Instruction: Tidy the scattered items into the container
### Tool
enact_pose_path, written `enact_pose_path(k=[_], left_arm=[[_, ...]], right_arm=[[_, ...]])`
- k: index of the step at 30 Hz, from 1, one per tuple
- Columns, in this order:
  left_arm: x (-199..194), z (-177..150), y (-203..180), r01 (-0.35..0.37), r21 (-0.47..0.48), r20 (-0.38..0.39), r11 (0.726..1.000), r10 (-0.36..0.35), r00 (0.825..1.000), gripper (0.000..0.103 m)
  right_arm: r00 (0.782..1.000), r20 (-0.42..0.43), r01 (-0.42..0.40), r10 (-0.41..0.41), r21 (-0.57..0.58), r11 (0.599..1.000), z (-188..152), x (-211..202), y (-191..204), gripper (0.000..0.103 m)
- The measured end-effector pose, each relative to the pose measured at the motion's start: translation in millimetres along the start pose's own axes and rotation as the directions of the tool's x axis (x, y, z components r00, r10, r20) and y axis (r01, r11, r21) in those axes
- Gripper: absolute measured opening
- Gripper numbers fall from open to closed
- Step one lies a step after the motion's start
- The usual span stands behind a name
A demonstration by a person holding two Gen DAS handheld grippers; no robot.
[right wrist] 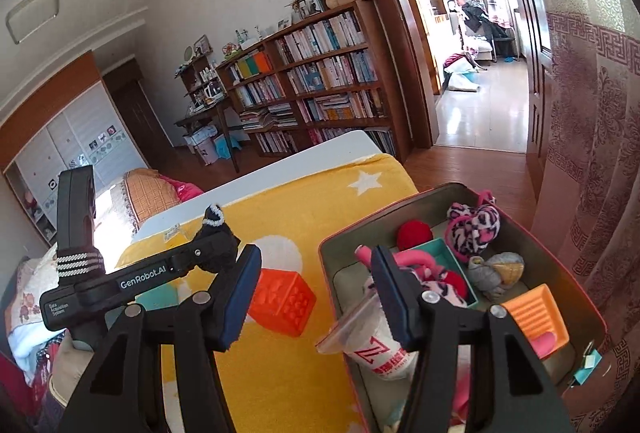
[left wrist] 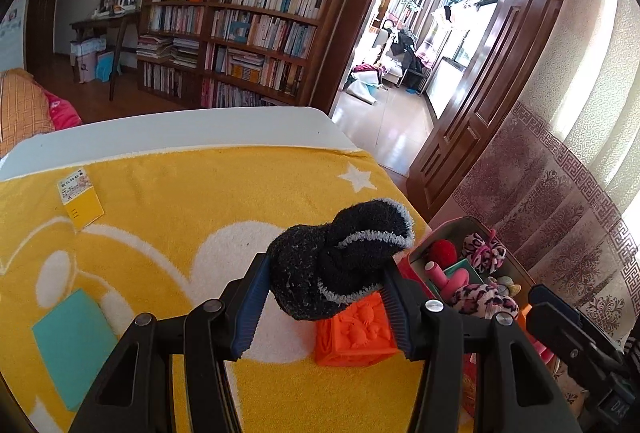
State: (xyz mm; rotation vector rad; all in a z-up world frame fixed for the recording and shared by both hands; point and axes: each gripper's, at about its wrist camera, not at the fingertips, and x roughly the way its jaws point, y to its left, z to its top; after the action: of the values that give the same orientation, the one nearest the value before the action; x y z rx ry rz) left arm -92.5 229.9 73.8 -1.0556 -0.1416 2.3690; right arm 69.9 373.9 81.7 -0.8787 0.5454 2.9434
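My left gripper (left wrist: pixel 326 307) is shut on a black fuzzy sock with a grey cuff (left wrist: pixel 340 259) and holds it above the yellow towel (left wrist: pixel 168 201), just left of the tin container (left wrist: pixel 460 229). An orange textured cube (left wrist: pixel 356 333) lies on the towel below the sock; it also shows in the right wrist view (right wrist: pixel 282 301). My right gripper (right wrist: pixel 316 297) is open and empty, over the left rim of the container (right wrist: pixel 400 209), which holds several items: pink leopard socks (right wrist: pixel 474 227), a red ball (right wrist: pixel 414 235), a grey sock bundle (right wrist: pixel 496 271).
A yellow card (left wrist: pixel 80 199) and a teal card (left wrist: pixel 72 337) lie on the towel at the left. The white table edge (left wrist: pixel 180 131) runs along the far side. A patterned curtain (left wrist: pixel 560 213) hangs at the right, right behind the container.
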Motion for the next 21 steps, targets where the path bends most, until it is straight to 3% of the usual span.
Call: enact_pose_path(k=[3,8,13,21], left_arm=[[-9.8,1.4,16.3,-0.017,-0.018,0.018,1.000,0.018,1.000,0.056],[-20.5,-3.6,39.0,-0.025,-0.043,0.026,0.999,0.026,0.999,0.056],[-23.3,-8.7,59.2,-0.015,-0.075,0.023,0.997,0.016,1.000,0.056],[-22.6,-12.1,74.6,0.022,-0.115,0.026,0.993,-0.019,0.999,0.056]], right_arm=[[0.997,-0.072,-0.039,0.034,-0.065,0.997,-16.0,25.2,30.1,0.062],[0.982,-0.189,-0.022,-0.001,-0.120,0.993,-42.1,71.0,61.8,0.062],[0.973,-0.170,0.127,-0.156,-0.170,0.977,-44.9,97.2,68.6,0.065],[0.949,-0.244,0.170,-0.200,-0.140,0.976,-46.1,125.6,60.8,0.067]])
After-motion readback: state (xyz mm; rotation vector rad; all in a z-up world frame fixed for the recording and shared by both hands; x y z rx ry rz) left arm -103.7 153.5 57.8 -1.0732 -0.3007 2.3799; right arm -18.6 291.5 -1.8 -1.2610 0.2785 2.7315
